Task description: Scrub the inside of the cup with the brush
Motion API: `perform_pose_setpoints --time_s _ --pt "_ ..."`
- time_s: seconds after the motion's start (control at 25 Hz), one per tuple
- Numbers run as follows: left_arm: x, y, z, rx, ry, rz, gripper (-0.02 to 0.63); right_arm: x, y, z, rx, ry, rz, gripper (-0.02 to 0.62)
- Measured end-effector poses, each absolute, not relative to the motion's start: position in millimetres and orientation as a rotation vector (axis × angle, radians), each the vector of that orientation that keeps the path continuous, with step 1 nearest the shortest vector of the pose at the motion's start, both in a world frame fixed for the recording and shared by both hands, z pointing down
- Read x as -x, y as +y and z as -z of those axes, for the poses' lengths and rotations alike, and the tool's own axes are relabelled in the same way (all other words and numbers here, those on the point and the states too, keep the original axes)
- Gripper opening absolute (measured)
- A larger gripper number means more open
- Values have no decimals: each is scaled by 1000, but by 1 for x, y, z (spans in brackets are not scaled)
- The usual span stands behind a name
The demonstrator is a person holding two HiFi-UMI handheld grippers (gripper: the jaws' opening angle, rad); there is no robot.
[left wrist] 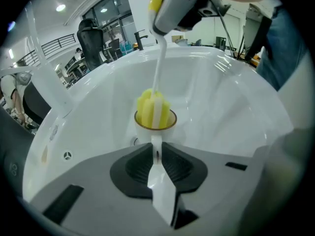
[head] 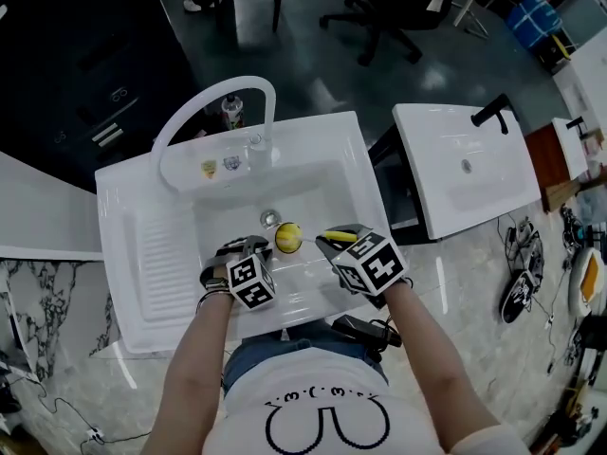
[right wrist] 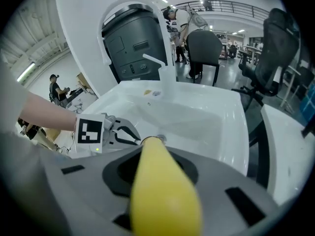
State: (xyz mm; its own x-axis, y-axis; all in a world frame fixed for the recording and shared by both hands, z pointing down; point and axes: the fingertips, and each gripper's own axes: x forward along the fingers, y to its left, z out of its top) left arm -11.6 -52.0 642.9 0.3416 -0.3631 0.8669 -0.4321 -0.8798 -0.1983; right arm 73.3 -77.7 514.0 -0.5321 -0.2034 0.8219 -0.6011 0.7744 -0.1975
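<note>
A small white cup (left wrist: pixel 154 123) with a brownish rim stands in the white sink basin (head: pixel 322 197). My left gripper (left wrist: pixel 157 150) is shut on the cup's handle, with the cup just beyond its fingertips. The brush's yellow sponge head (left wrist: pixel 153 108) sits inside the cup, and its white stem rises to my right gripper (left wrist: pixel 173 10) above. In the right gripper view, the right gripper (right wrist: pixel 152 150) is shut on the brush's yellow handle (right wrist: pixel 162 191), which hides the cup. From the head view, the left gripper (head: pixel 254 246) and the right gripper (head: pixel 332 243) flank the yellow head (head: pixel 288 237).
A curved white faucet (head: pixel 213 112) arches over the basin's back, with the drain (head: pixel 270 218) just behind the cup. A ribbed drainboard (head: pixel 156 254) lies to the left. A second white sink (head: pixel 469 164) stands to the right, beyond a gap. Office chairs stand farther off.
</note>
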Motion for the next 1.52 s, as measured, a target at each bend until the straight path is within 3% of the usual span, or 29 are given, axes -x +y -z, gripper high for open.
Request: perform_pose_setpoints --time_s 0.72,1.2,1.52 --pt "6 -49 -640 -2582 -656 -1623 66 -72 -81 -551 -596 -2081 -434 54" --pt "13 -50 -642 -2582 -649 -1642 66 -68 -82 -520 -668 -2199 -767 43" --pt "14 -51 -642 -2583 -652 -1637 66 -76 -83 -497 -748 -2252 -760 43"
